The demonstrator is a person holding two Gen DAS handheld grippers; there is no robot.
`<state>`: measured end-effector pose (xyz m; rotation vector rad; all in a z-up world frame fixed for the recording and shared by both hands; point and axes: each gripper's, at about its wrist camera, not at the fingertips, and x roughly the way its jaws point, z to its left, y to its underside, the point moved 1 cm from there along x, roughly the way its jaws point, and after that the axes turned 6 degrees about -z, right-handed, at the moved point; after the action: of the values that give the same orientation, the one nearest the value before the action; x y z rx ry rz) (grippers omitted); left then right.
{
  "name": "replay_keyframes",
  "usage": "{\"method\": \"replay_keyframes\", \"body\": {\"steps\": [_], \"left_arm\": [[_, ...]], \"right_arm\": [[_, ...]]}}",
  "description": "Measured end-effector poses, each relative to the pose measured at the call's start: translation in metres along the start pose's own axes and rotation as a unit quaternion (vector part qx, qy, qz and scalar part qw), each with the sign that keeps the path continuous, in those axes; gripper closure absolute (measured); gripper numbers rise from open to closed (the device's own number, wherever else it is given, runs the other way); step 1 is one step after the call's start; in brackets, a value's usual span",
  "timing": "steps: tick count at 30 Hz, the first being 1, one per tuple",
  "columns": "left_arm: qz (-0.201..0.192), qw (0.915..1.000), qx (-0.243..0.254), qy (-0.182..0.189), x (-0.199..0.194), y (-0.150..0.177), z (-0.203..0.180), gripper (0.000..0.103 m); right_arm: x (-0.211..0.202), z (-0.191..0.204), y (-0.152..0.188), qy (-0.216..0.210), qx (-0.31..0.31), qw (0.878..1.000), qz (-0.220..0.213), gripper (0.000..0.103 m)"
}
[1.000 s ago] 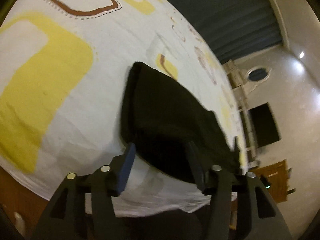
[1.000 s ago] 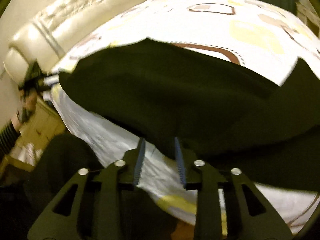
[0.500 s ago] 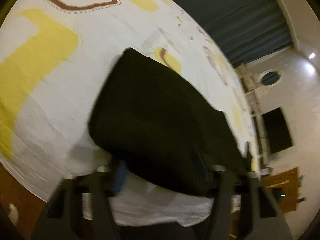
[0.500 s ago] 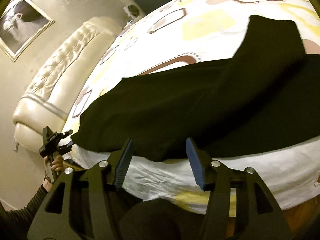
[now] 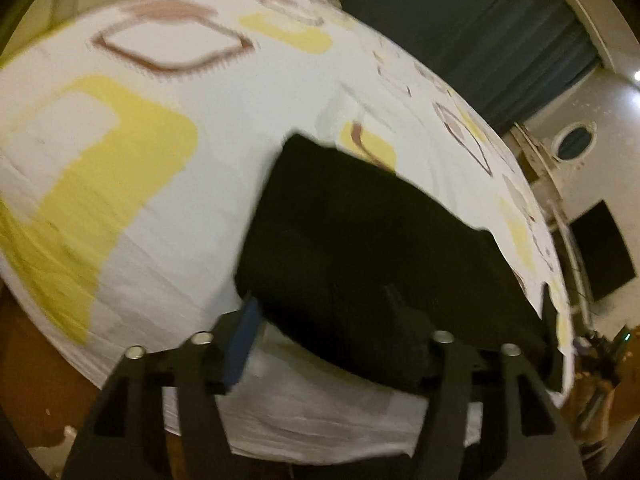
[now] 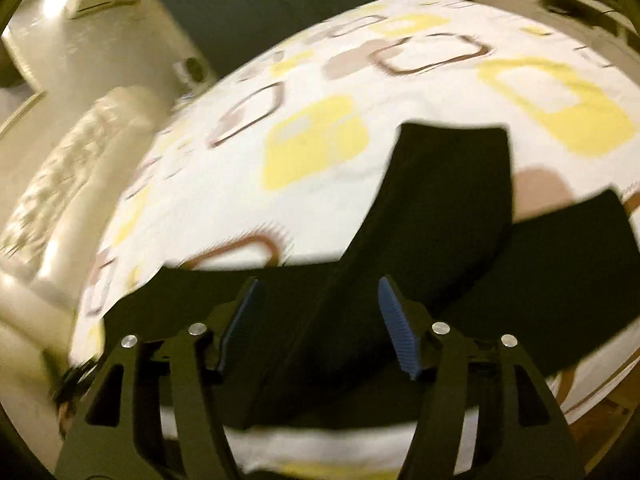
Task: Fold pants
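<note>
My left gripper (image 5: 320, 320) first — jaws have just been opening and now stand wide, the blue ribbed pad (image 5: 243, 340) on one finger clear of the cloth. The near edge of the black fabric pants (image 5: 360, 248) lies between the fingers, but I see no pinch; the far finger is dark against the dark cloth, so whether it brushes the fabric I cannot tell. The gripper tilts down at the bed's near edge.

Over to my right gripper (image 6: 320, 320) — jaws have also just been opening, both blue pads showing, spread well apart. A fold of the pants runs up between them, yet neither pad presses on it. This gripper tilts down too, over the near side of the bed.

Outward now. In the right wrist view the pants lie across the white bedsheet with yellow and brown rounded squares (image 6: 320, 208), one leg folded up and away over the rest, its straight hem toward the middle of the bed. In the left wrist view they show as a compact dark block near the mattress edge. A cream tufted headboard (image 6: 80, 152) stands at the left in the right wrist view; dark blue curtains (image 5: 472, 24) hang beyond the bed in the left wrist view. Both views are blurred.
</note>
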<state>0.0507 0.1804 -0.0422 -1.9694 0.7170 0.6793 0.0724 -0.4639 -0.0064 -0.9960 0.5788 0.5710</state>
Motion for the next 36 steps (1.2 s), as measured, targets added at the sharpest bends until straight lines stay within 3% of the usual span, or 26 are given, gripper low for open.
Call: {"method": "replay_keyframes", "body": {"steps": [4, 7, 16, 18, 19, 21, 22, 25, 31, 34, 36], "left_arm": [[-0.015, 0.9992, 0.020, -0.033, -0.005, -0.006, -0.011, 0.038], [-0.021, 0.9982, 0.034, -0.046, -0.002, -0.008, -0.023, 0.027], [-0.011, 0.9971, 0.047, -0.058, 0.019, 0.000, -0.045, 0.024], [-0.013, 0.9964, 0.054, -0.065, 0.020, 0.000, -0.048, 0.024], [-0.014, 0.9962, 0.057, -0.065, 0.020, 0.001, -0.049, 0.024], [-0.015, 0.9959, 0.061, -0.065, 0.019, 0.000, -0.050, 0.024], [-0.015, 0.9959, 0.061, -0.066, 0.019, 0.000, -0.050, 0.024], [-0.013, 0.9963, 0.049, -0.070, 0.019, -0.001, -0.047, 0.024], [-0.015, 0.9967, 0.028, -0.074, 0.016, -0.001, -0.046, 0.024], [-0.017, 0.9971, 0.012, -0.073, 0.014, 0.000, -0.045, 0.024], [-0.017, 0.9973, 0.001, -0.071, 0.012, 0.002, -0.045, 0.024]], "right_arm": [[0.048, -0.003, -0.051, 0.077, -0.005, 0.997, 0.011, 0.041], [0.084, -0.002, -0.075, 0.133, -0.019, 0.991, 0.029, 0.041], [0.157, -0.026, -0.080, 0.239, -0.005, 0.966, 0.098, 0.042], [0.162, -0.036, -0.078, 0.249, 0.007, 0.963, 0.107, 0.060], [0.161, -0.039, -0.079, 0.251, 0.013, 0.962, 0.105, 0.062], [0.155, -0.046, -0.080, 0.238, 0.029, 0.965, 0.105, 0.086], [0.153, -0.046, -0.082, 0.229, 0.031, 0.967, 0.106, 0.092], [0.136, -0.046, -0.092, 0.199, 0.042, 0.975, 0.093, 0.095], [0.077, -0.020, -0.131, 0.120, 0.038, 0.992, 0.022, 0.097], [0.032, -0.003, -0.154, 0.041, 0.042, 0.998, -0.037, 0.097], [-0.008, 0.003, -0.167, -0.023, 0.041, 0.994, -0.094, 0.097]]}}
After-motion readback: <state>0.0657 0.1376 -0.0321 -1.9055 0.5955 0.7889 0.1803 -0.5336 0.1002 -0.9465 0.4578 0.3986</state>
